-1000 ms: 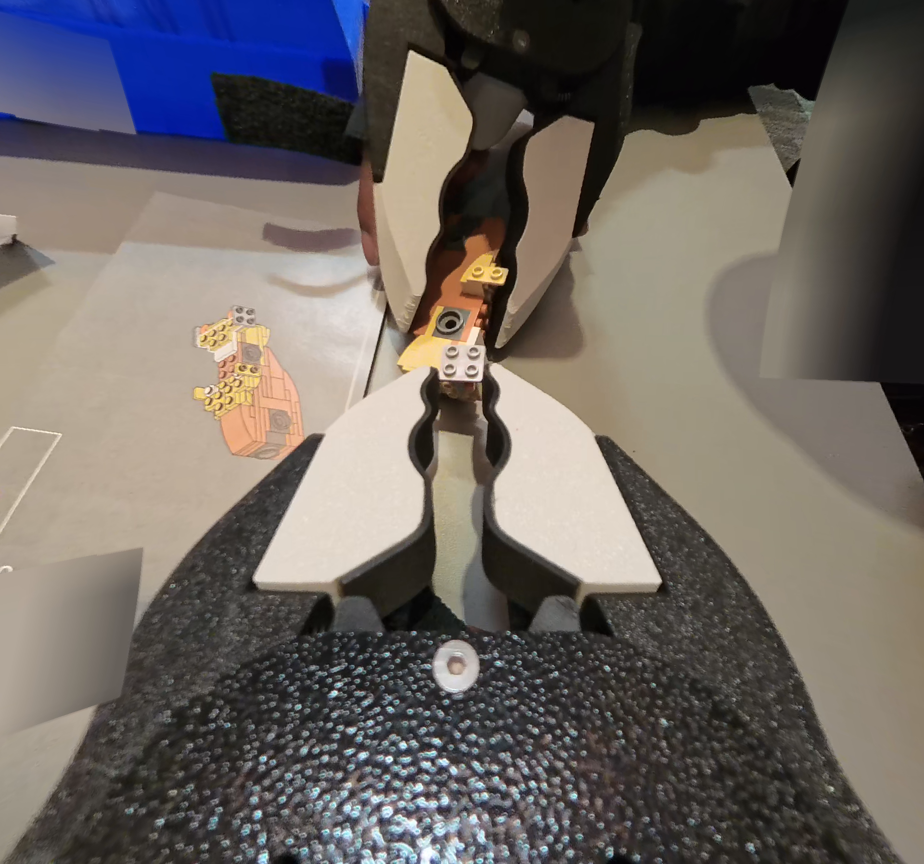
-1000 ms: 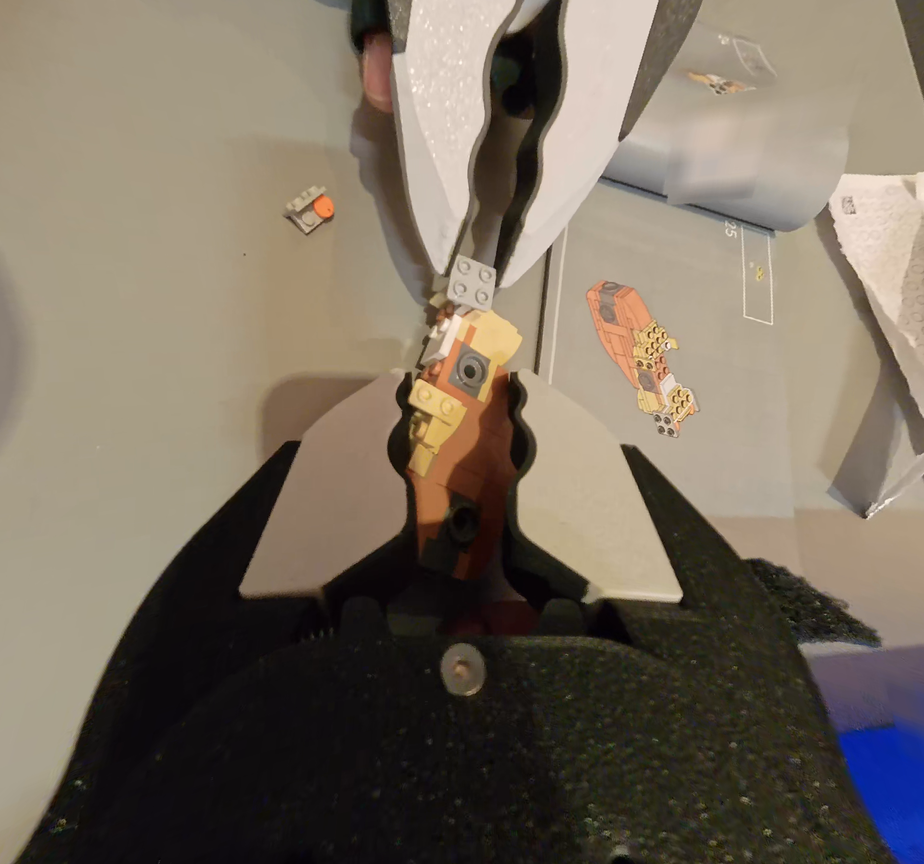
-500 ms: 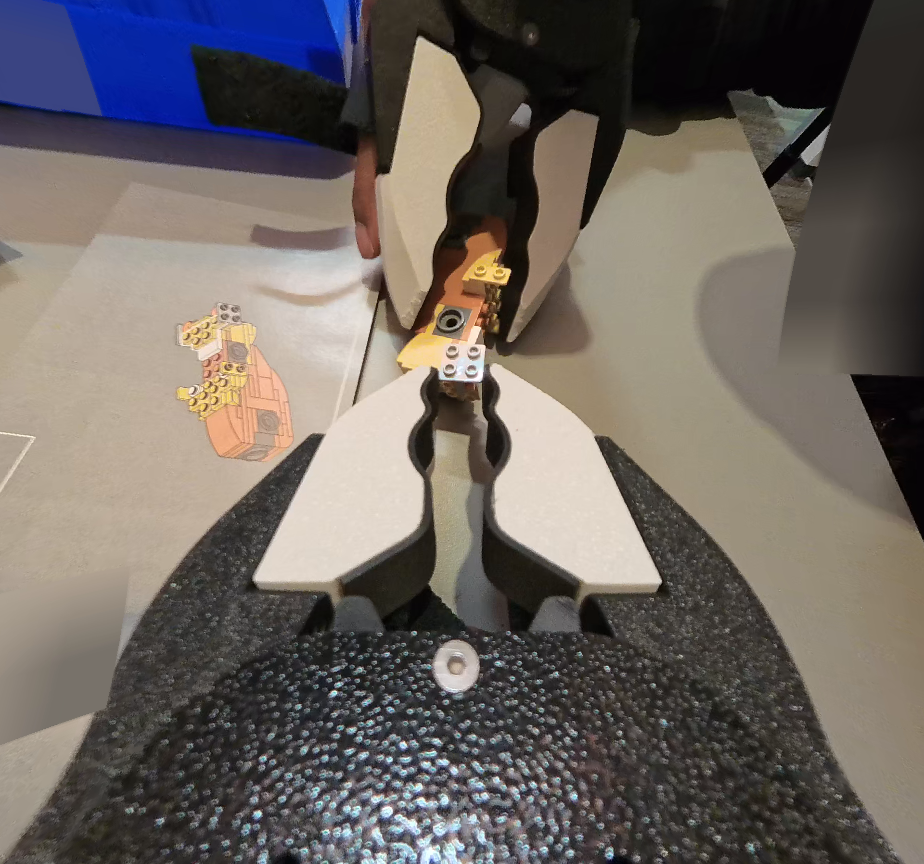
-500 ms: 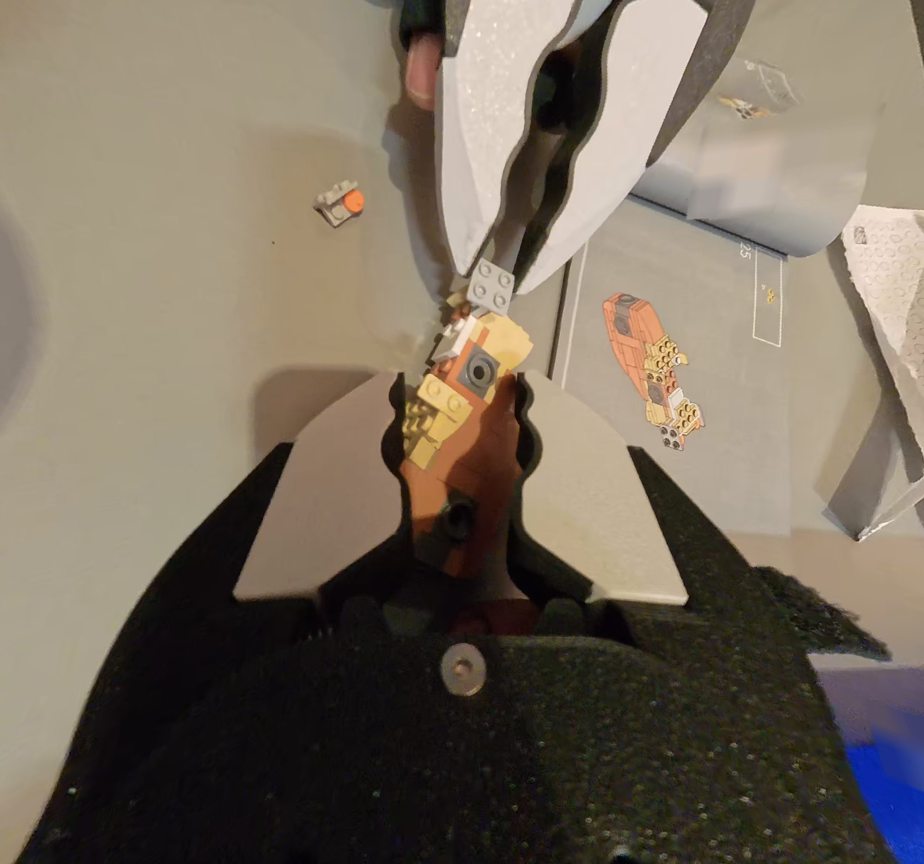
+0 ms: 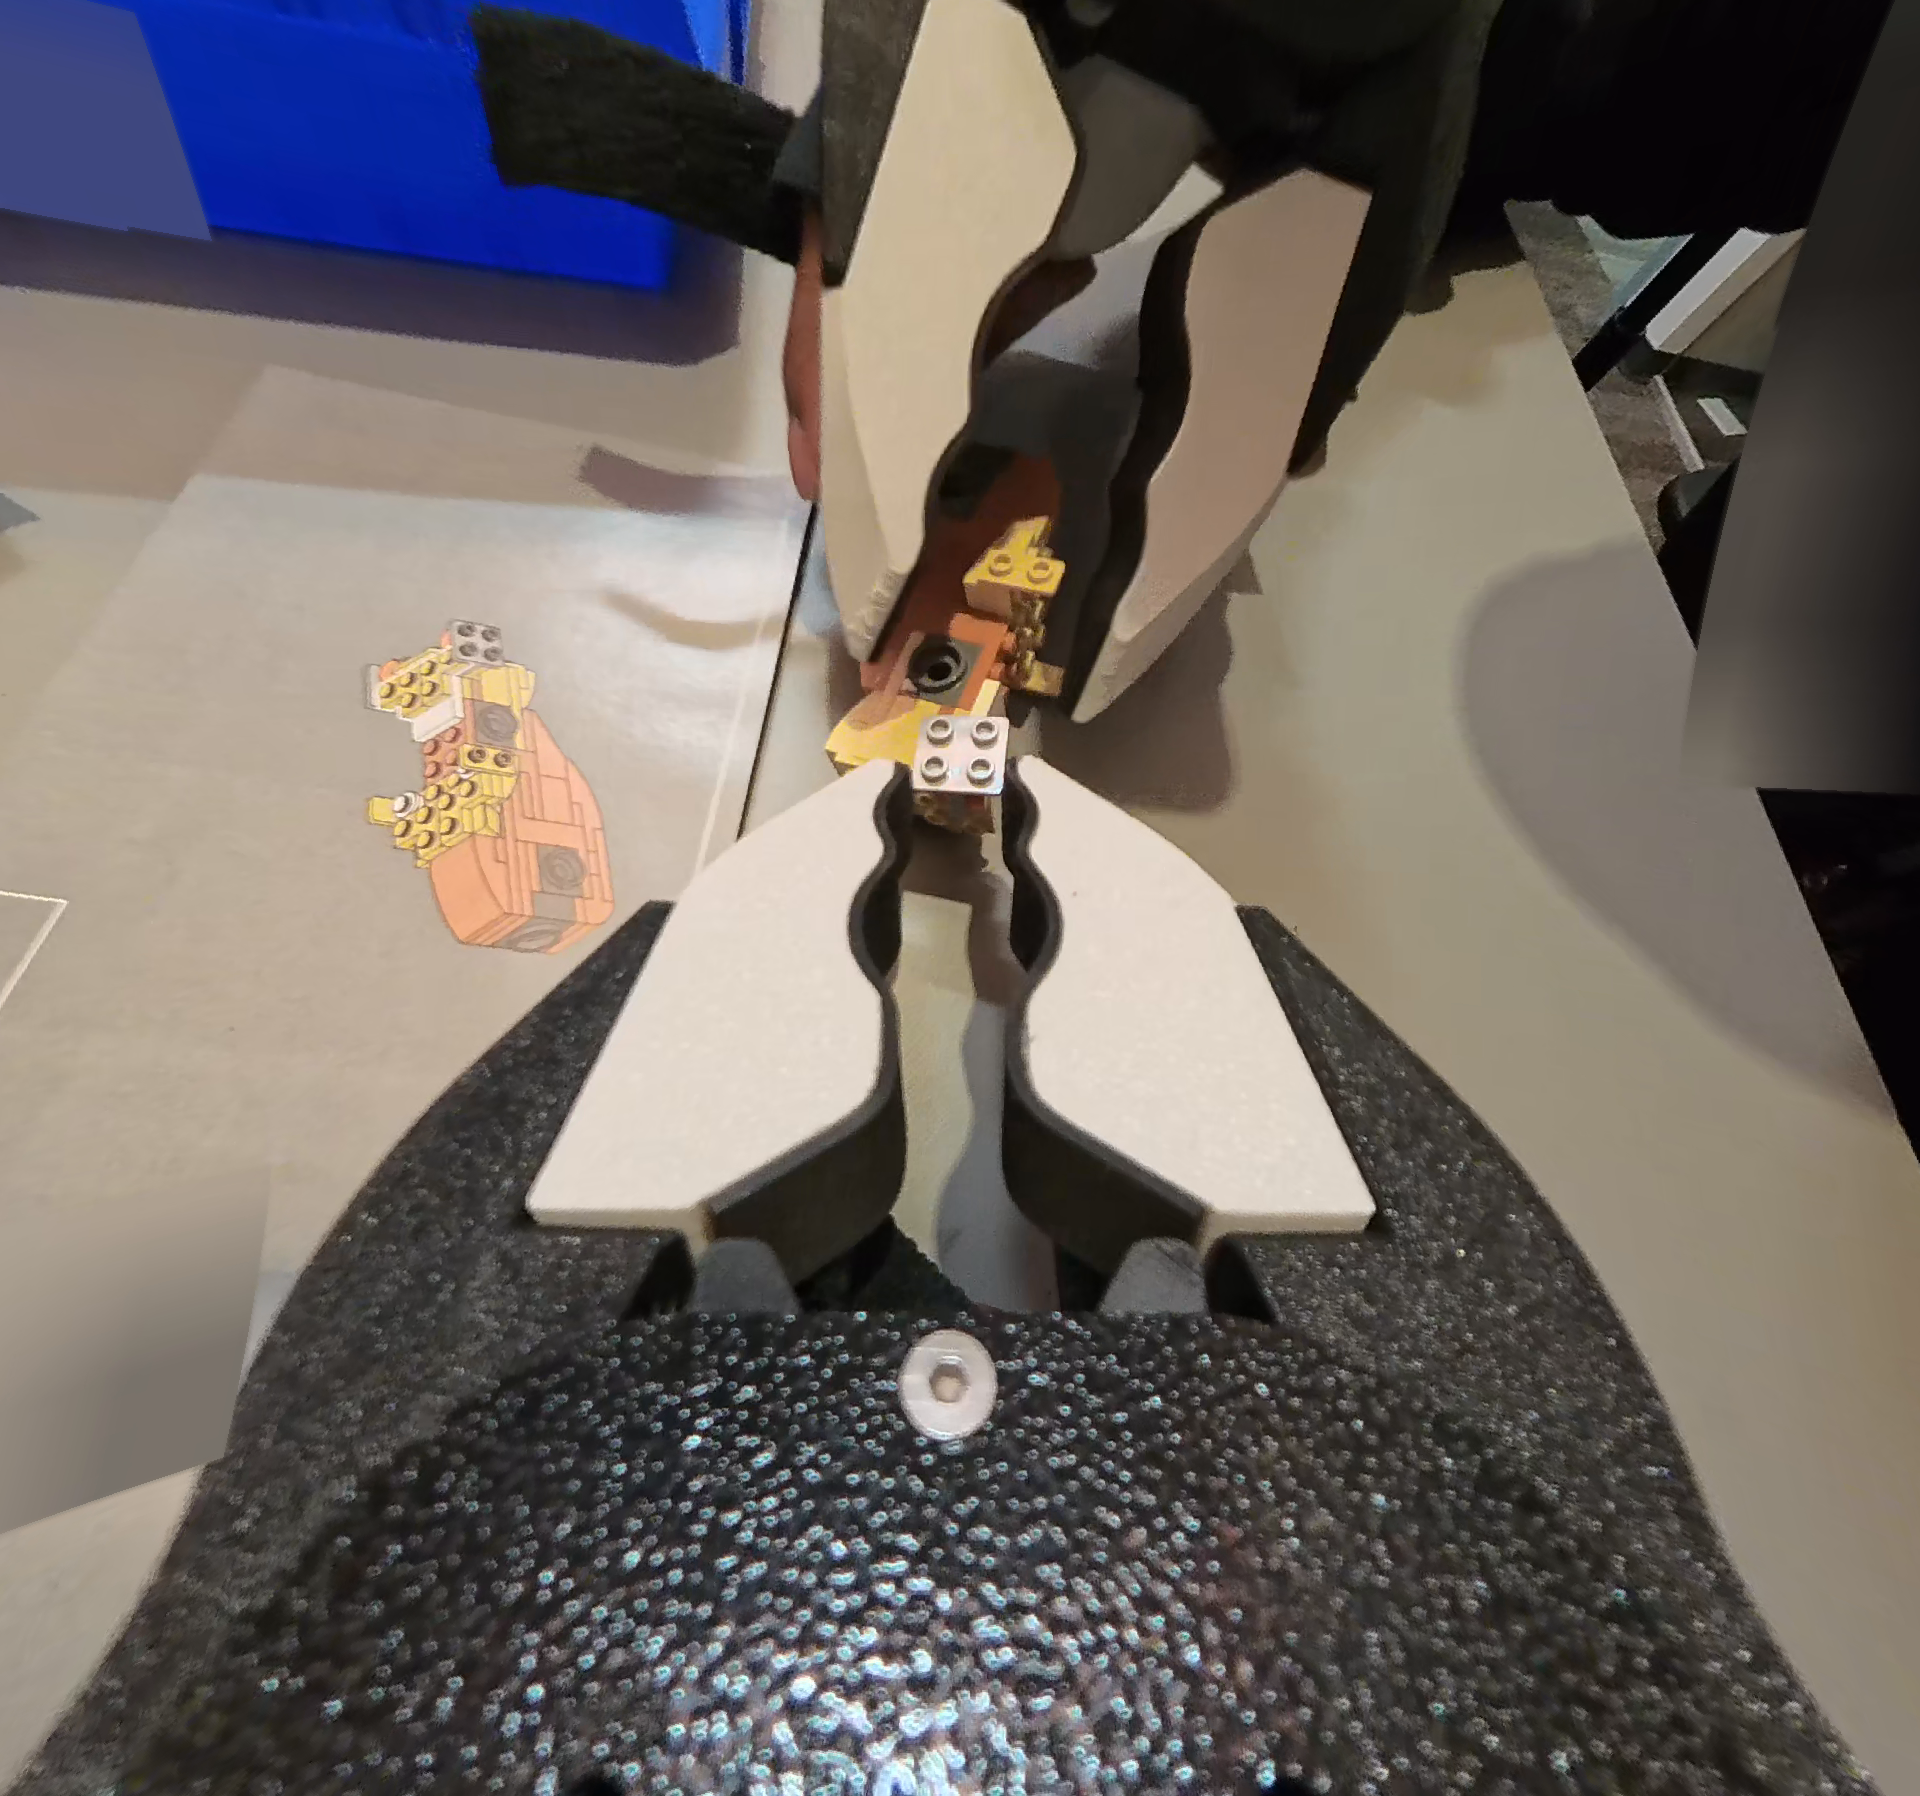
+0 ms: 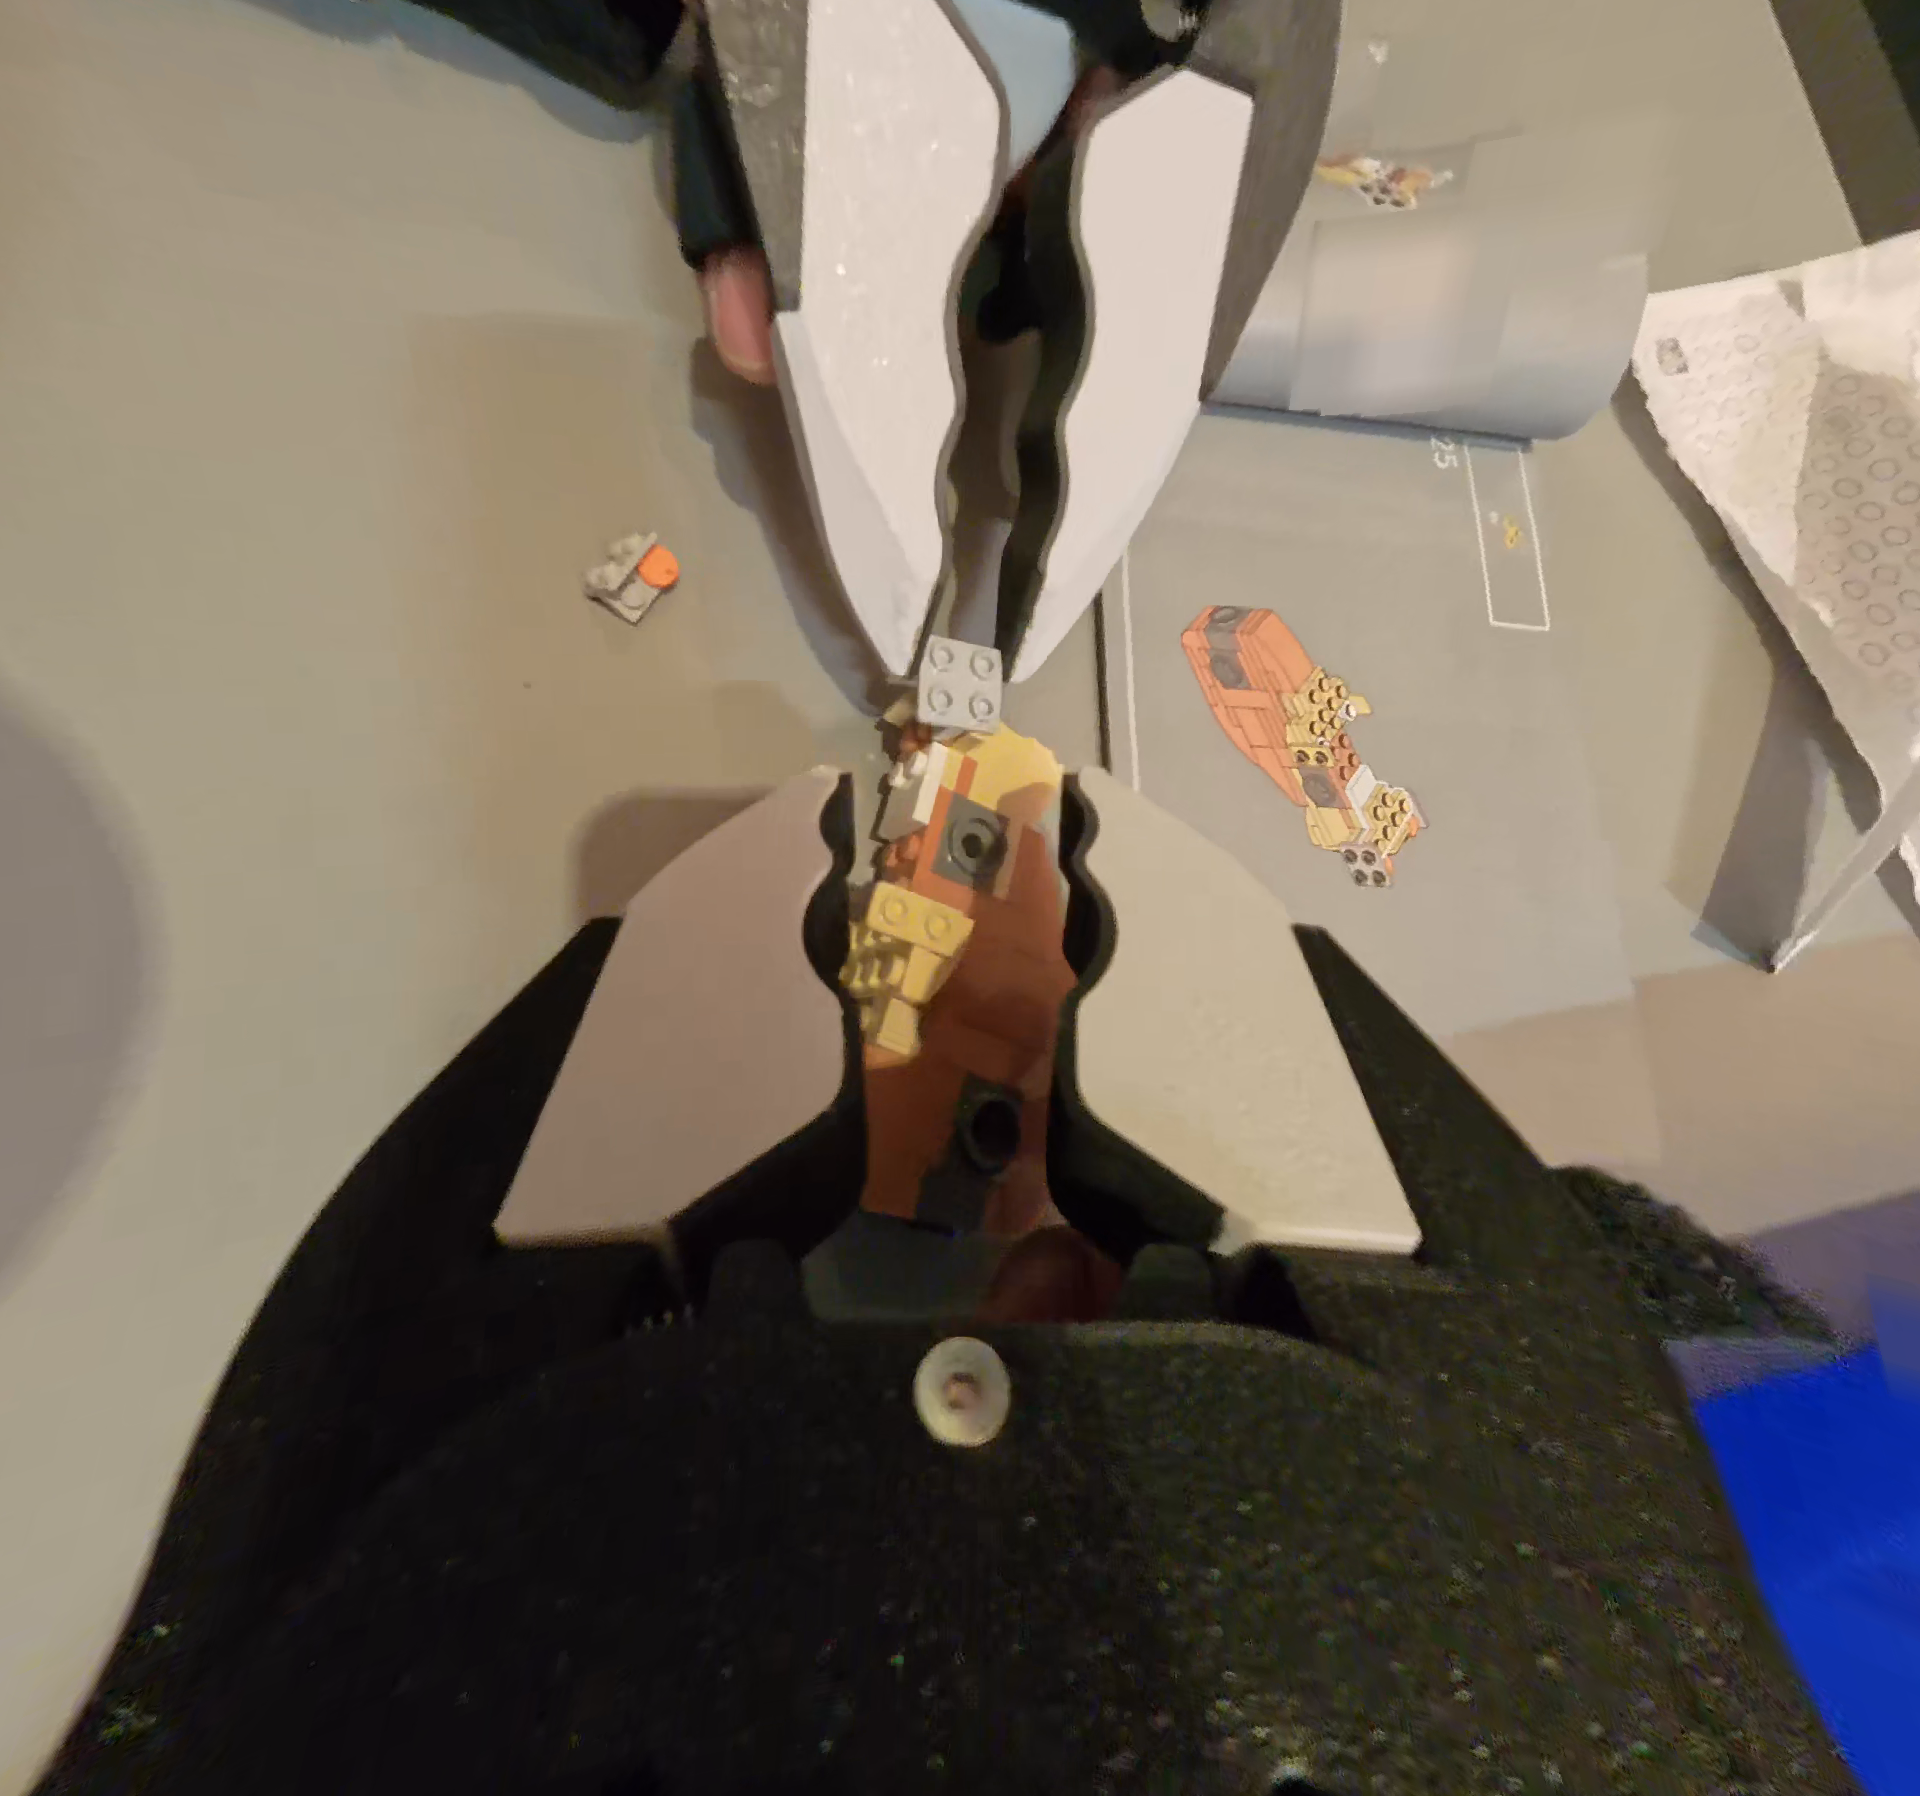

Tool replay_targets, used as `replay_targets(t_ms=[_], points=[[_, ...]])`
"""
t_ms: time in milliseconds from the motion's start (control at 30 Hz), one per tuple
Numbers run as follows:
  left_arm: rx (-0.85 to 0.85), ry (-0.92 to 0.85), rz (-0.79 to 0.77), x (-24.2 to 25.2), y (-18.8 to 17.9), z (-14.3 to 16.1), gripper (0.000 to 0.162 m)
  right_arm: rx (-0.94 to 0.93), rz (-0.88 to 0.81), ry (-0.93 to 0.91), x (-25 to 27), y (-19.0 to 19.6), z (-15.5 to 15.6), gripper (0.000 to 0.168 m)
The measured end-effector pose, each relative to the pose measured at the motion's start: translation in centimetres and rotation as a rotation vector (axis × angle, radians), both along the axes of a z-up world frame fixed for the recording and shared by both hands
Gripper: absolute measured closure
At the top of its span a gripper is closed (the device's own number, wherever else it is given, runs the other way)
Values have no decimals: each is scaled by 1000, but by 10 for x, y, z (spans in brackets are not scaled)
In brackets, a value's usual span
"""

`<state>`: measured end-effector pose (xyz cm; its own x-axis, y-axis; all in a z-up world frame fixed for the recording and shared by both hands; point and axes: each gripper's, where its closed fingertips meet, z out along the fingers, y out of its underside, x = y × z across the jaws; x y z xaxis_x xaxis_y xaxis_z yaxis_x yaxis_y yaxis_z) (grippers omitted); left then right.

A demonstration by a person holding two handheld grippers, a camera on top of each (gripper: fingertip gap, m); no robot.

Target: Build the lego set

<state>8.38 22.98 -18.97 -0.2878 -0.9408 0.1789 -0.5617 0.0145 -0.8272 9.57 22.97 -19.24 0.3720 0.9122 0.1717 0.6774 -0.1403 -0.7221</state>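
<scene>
Fingertips of the left gripper (image 5: 958,778) are pinching a small grey four-stud plate (image 5: 960,754) and holding it against the front end of the brown and tan lego model (image 5: 951,666). Just beyond, the right gripper (image 6: 961,801) is clamping that model along its sides, above the grey table (image 5: 1351,811). Beside them the open instruction booklet (image 5: 312,811) is lying flat, and farther back a blue bin (image 5: 364,84) is standing. In the right wrist view, a small grey and orange piece (image 6: 631,578) is lying apart on the table.

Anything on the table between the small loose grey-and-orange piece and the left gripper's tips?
Nothing: in the right wrist view, bare table separates the loose piece from the left gripper, which pinches a grey plate.
</scene>
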Motion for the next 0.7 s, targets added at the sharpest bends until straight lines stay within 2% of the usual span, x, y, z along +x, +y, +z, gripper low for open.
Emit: replay_targets(t_ms=[433, 700], points=[[9, 2, -24, -1, -1, 0, 146, -105, -126, -57, 8, 5, -13, 128], [17, 1, -31, -1, -2, -1, 146, -85, -72, -120, 6, 3, -20, 133]])
